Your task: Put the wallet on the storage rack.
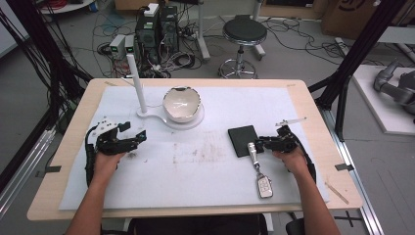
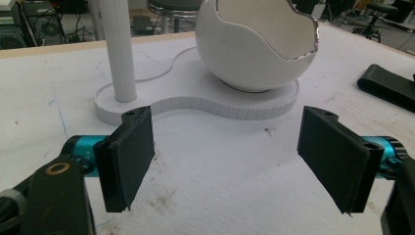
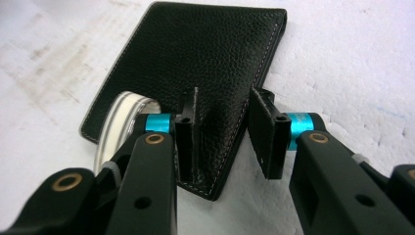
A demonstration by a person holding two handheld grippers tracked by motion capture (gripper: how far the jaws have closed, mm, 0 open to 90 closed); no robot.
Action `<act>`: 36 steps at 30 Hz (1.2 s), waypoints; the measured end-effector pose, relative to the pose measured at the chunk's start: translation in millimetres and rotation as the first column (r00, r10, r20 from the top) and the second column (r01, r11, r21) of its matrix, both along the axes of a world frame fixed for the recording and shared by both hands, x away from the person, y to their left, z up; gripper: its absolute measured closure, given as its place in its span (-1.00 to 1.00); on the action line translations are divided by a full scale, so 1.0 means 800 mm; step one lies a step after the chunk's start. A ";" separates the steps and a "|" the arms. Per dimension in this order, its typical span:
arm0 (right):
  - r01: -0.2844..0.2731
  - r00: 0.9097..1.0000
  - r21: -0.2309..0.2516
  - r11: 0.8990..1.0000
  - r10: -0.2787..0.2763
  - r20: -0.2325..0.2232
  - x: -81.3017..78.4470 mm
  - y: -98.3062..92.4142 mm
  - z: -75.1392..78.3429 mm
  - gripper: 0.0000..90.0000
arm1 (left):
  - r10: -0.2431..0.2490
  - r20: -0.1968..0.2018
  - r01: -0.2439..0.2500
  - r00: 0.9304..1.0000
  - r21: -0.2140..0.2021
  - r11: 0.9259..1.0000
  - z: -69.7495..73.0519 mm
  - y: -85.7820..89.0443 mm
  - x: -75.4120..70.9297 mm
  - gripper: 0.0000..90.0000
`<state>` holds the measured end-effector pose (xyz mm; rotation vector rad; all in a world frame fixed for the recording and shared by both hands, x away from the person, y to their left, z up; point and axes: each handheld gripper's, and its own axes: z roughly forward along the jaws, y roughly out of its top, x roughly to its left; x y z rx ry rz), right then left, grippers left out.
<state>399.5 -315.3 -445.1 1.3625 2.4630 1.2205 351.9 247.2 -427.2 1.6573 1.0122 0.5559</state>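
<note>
On the white-papered table (image 1: 195, 171), I have both grippers low over the sheet, one at each side. My left gripper (image 1: 131, 136) sits released, its two flat matte-black pads (image 2: 131, 156) spread wide above bare, lightly stained paper; just beyond them a glossy white bowl (image 2: 254, 41), shaped like a cracked eggshell with a jagged silver-edged rim, rests on a white ribbed-edge base (image 2: 195, 100) that also carries a plain upright white post (image 2: 117, 49).

My right gripper (image 3: 222, 132) straddles the near corner of a black wallet (image 3: 195, 54), a flat, pebble-grained leather square with pale stitching along its border. The jaws stand part open, one over the leather and one just off its edge, gripping nothing that I can see. A rounded, translucent white ring (image 3: 117, 122) lies at the wallet's side, beside the gripper's left arm.

From the high view the wallet (image 1: 243, 140) lies right of centre, with a metallic car key fob (image 1: 264, 186) on a chrome clip (image 1: 252, 152) touching its near corner. Brown smudges (image 1: 205, 152) mark the middle of the paper.
</note>
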 end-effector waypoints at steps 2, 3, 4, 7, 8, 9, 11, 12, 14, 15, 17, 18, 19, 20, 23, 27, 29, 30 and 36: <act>0.012 1.000 0.009 1.000 -0.011 -0.010 0.001 -0.001 0.001 0.62 | 0.001 -0.002 -0.001 1.000 0.001 1.000 0.000 0.000 0.000 -0.52; 0.016 1.000 0.020 1.000 -0.016 -0.016 0.001 -0.004 0.001 0.74 | 0.001 -0.002 -0.001 1.000 0.001 1.000 0.000 0.000 0.000 -0.52; 0.021 1.000 0.020 1.000 -0.020 -0.008 0.001 -0.006 0.002 0.87 | 0.001 -0.003 -0.001 1.000 0.001 1.000 0.000 0.000 0.000 -0.52; -0.013 0.999 0.020 1.000 0.012 0.043 -0.004 -0.006 0.009 1.00 | 0.004 -0.002 -0.004 1.000 0.001 1.000 0.000 0.001 0.000 -0.52; -0.028 0.998 0.019 0.999 0.027 0.055 -0.004 -0.003 0.010 1.00 | 0.007 -0.003 -0.007 1.000 -0.001 1.000 0.000 0.001 0.000 -0.52; -0.038 0.998 0.018 0.999 0.037 0.056 -0.005 0.000 0.009 1.00 | 0.007 -0.004 -0.007 1.000 -0.001 1.000 0.000 0.001 0.000 -0.52; -0.029 0.999 -0.003 1.000 0.029 0.044 -0.003 0.003 0.007 1.00 | 0.009 -0.005 -0.009 1.000 0.001 1.000 0.000 0.001 0.000 -0.52; -0.010 0.999 -0.012 1.000 0.010 0.039 -0.004 0.002 0.008 0.81 | 0.010 -0.004 -0.010 1.000 0.001 1.000 0.000 0.001 0.000 -0.52; 0.014 1.000 0.026 1.000 -0.014 -0.002 -0.003 0.001 0.009 0.39 | 0.008 -0.008 -0.008 1.000 0.001 1.000 0.000 0.002 0.000 -0.52; 0.014 1.000 0.026 1.000 -0.014 -0.002 -0.003 0.001 0.009 0.39 | 0.008 -0.008 -0.008 1.000 0.001 1.000 0.000 0.002 0.000 -0.52; 0.026 0.999 0.003 1.000 -0.026 -0.038 -0.003 0.006 0.001 0.33 | 0.013 -0.010 -0.013 1.000 -0.002 1.000 -0.001 0.001 0.001 -0.52; 0.032 0.998 0.015 0.999 -0.031 -0.055 -0.003 0.004 0.001 0.33 | 0.009 -0.012 -0.009 1.000 0.005 1.000 -0.001 0.000 0.001 -0.52; 0.039 0.997 0.025 0.999 -0.038 -0.072 -0.002 0.003 0.000 0.36 | 0.006 -0.015 -0.006 1.000 0.008 1.000 -0.001 0.000 0.000 -0.52; 0.040 0.996 0.030 0.999 -0.038 -0.087 -0.001 0.003 0.001 0.40 | 0.005 -0.013 -0.005 1.000 0.007 1.000 -0.001 -0.001 0.001 -0.52; 0.054 0.991 0.047 0.997 -0.048 -0.124 0.003 0.001 0.001 0.49 | 0.003 -0.015 -0.003 1.000 0.014 1.000 -0.001 -0.002 0.001 -0.51; 0.070 0.981 0.111 0.991 -0.048 -0.187 0.012 -0.010 -0.003 0.65 | 0.002 -0.015 -0.002 1.000 0.013 1.000 -0.002 -0.003 0.003 -0.51; 0.081 0.978 0.149 0.986 -0.049 -0.204 0.014 -0.014 -0.007 0.69 | 0.004 -0.018 -0.003 1.000 0.015 1.000 -0.002 -0.004 0.003 -0.51; 0.081 0.978 0.149 0.986 -0.049 -0.204 0.014 -0.014 -0.007 0.69 | 0.003 -0.019 -0.003 1.000 0.015 1.000 -0.002 -0.004 0.003 -0.51; 0.088 0.979 0.226 0.970 -0.043 -0.197 0.014 -0.019 -0.011 0.83 | 0.005 -0.020 -0.005 1.000 0.014 1.000 -0.002 -0.003 0.003 -0.51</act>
